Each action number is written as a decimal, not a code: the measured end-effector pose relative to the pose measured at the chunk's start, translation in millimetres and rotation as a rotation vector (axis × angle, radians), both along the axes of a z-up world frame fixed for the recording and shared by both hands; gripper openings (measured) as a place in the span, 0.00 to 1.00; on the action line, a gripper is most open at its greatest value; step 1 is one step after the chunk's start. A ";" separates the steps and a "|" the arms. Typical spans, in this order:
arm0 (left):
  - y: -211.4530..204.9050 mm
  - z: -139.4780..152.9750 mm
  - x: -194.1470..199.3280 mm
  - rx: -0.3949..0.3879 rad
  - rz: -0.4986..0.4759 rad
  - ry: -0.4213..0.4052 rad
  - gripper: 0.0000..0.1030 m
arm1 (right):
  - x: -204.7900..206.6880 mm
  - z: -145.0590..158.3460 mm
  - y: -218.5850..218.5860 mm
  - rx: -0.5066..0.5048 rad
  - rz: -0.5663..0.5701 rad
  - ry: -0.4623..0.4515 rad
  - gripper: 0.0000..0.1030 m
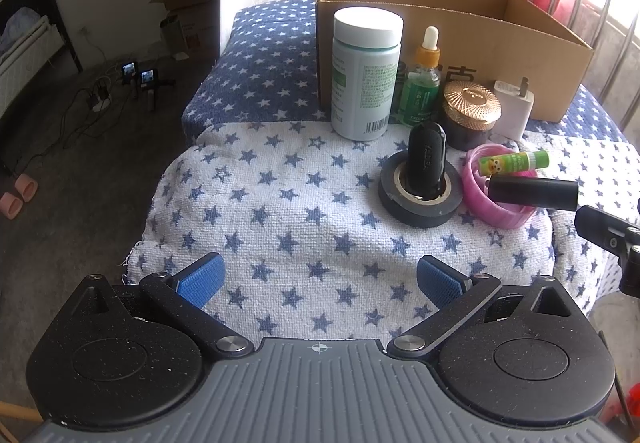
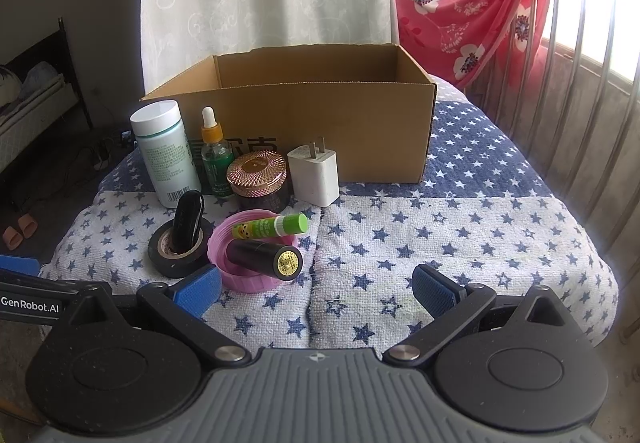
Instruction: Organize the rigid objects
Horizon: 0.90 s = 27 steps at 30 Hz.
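Items grouped on the star-print cloth (image 2: 440, 243), before the cardboard box (image 2: 320, 123).

A row is formed against the box front: pill bottle (image 2: 162, 153) leftmost, then dropper bottle (image 2: 214, 159), jar (image 2: 258, 179), charger plug (image 2: 314, 175). Nearer, a tape roll (image 2: 180, 249) holding an upright case (image 2: 188, 221) is set left of a ring (image 2: 248, 251) bearing two tubes.

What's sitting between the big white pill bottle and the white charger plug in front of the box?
Between the white bottle and the charger plug stand a green dropper bottle and a gold-lidded jar, clearest in the right wrist view.
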<state>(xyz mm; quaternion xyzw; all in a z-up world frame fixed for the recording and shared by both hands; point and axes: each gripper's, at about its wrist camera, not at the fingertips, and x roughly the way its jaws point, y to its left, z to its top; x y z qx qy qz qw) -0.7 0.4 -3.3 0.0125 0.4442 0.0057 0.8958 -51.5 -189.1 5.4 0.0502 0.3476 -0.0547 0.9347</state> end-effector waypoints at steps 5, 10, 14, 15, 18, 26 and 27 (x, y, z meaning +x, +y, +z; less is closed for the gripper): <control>-0.1 -0.1 0.0 0.000 0.001 0.000 1.00 | -1.0 -0.2 -0.8 0.001 -0.001 -0.005 1.00; -0.4 -1.8 -0.3 -0.008 -0.002 -0.004 1.00 | -2.7 1.1 -4.9 0.006 -0.014 -0.027 1.00; 0.6 -0.6 -1.8 -0.048 -0.027 -0.034 1.00 | -8.3 3.8 -14.0 0.041 -0.020 -0.064 1.00; 0.4 0.2 -1.8 -0.063 -0.039 -0.045 1.00 | -9.8 4.4 -17.4 0.059 -0.021 -0.076 1.00; -3.0 2.9 -2.0 -0.100 -0.076 -0.084 1.00 | -12.8 4.0 -29.6 0.129 -0.025 -0.095 1.00; -29.9 9.9 -8.7 -0.164 -0.297 -0.256 0.99 | -7.3 -11.5 -65.6 0.423 -0.019 -0.076 0.91; -35.4 9.3 -8.2 -0.161 -0.328 -0.268 0.97 | -5.5 -14.9 -68.1 0.459 -0.015 -0.069 0.84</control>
